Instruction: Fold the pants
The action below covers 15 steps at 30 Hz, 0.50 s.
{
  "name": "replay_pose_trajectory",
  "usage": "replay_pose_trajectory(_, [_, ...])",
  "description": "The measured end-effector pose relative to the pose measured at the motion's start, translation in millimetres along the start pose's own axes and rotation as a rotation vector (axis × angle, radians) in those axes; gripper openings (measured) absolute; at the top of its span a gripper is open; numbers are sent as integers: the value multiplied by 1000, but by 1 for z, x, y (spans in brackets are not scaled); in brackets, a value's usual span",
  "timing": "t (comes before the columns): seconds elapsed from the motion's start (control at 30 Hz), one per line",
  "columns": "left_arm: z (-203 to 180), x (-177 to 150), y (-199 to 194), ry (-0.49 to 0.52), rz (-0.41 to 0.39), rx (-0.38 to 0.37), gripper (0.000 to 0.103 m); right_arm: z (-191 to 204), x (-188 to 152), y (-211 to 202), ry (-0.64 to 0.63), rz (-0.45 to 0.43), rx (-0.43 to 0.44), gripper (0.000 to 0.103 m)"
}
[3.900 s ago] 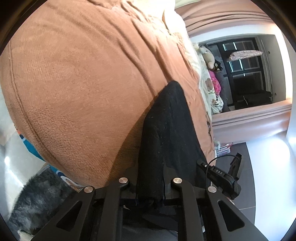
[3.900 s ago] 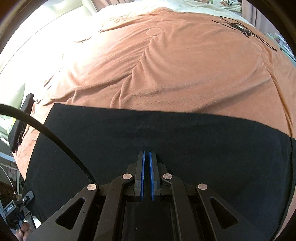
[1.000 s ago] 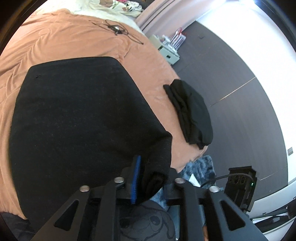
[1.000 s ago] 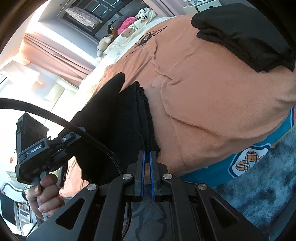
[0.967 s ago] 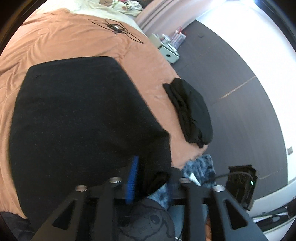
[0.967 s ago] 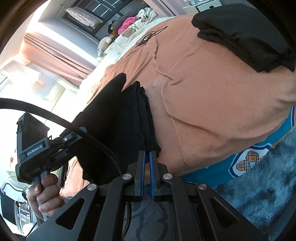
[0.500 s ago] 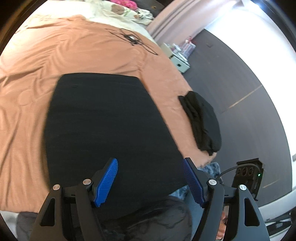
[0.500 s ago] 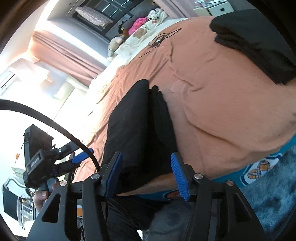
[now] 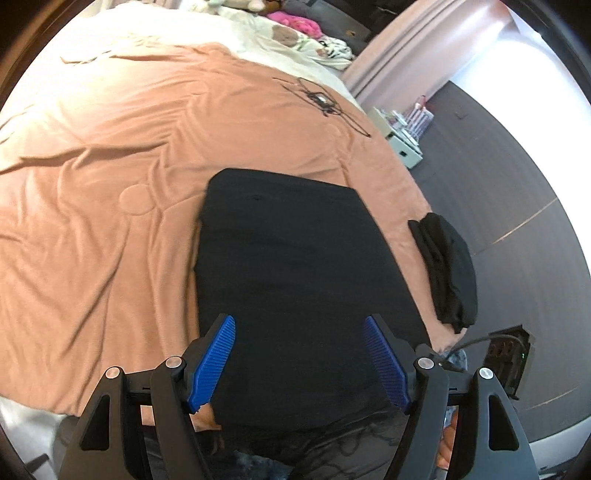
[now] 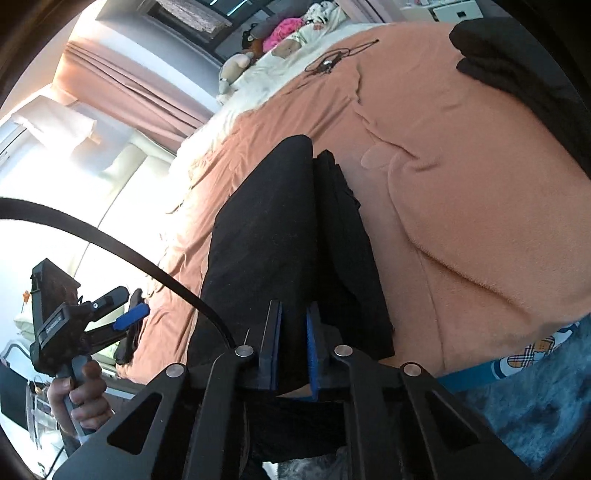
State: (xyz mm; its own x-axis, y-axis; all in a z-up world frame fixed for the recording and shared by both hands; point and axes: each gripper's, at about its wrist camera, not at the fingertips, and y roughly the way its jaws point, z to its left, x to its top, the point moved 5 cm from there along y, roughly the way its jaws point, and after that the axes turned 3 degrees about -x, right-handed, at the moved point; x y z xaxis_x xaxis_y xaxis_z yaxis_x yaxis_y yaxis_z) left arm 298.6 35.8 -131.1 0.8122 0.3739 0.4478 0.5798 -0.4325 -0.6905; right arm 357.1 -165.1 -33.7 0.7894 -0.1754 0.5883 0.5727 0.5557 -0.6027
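The black pants [image 9: 295,266] lie folded into a flat rectangle on the orange blanket [image 9: 110,184], near the bed's near edge. My left gripper [image 9: 299,362] is open and empty, held above the near end of the pants. In the right wrist view the pants [image 10: 266,229] show as stacked layers seen from the side. My right gripper [image 10: 293,347] is nearly closed, its blue pads [image 10: 312,343] on either side of the near edge of the pants; the left gripper [image 10: 125,314] shows open at the far left.
A second folded black garment [image 9: 447,269] lies at the bed's right edge, also in the right wrist view [image 10: 517,81]. A black cable with a small device [image 9: 321,99] lies farther up the blanket. Pillows and soft toys [image 9: 295,29] sit at the headboard. A dark floor [image 9: 498,184] lies to the right.
My left gripper let go of the pants' edge, opened wide and rose back. My right gripper opened half a second ago and has now closed in on the pants' near edge.
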Motion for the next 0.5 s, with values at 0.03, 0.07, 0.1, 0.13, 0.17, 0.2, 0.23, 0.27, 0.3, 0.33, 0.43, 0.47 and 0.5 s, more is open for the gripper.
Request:
replay_pose_trajectory(0.03, [3,-2,1,-3,0,7,75,-2,-2,1,4,1,-10,8])
replay_pose_trajectory(0.07, [6,-3,3,-4,1,14,75,-8,-6,4,18,3,-26,8])
replay_pose_trajectory(0.1, [8,-5,5,-7,5,21,75,-11,-10,7,24,9,-41,8])
replay_pose_trajectory(0.13, [11,-8,9,-15,11,26,75,-17,-15,12,35,21,-71,8])
replay_pose_trajectory(0.17, [15,-10,12,-23,17,27,75,-23,-19,18,47,30,-88,8])
replay_pose_trajectory(0.2, [18,-12,13,-27,21,28,75,-26,-21,23,52,37,-92,8])
replay_pose_trajectory(0.23, [21,-15,18,-28,29,34,75,-29,-23,27,57,40,-94,8])
replay_pose_trajectory(0.27, [23,-17,19,-29,35,36,75,-29,-23,28,60,37,-89,8])
replay_pose_trajectory(0.3, [25,-18,22,-32,40,34,75,-28,-21,28,60,35,-80,8])
replay_pose_trajectory(0.33, [28,-19,26,-38,46,32,75,-26,-19,29,55,40,-70,9])
replay_pose_trajectory(0.43, [33,-19,35,-52,50,22,75,-25,-14,24,58,46,-26,17])
replay_pose_trajectory(0.47, [35,-19,38,-56,50,23,75,-25,-11,22,55,50,-18,19])
replay_pose_trajectory(0.5, [36,-19,40,-61,51,22,75,-27,-8,21,49,48,-21,24])
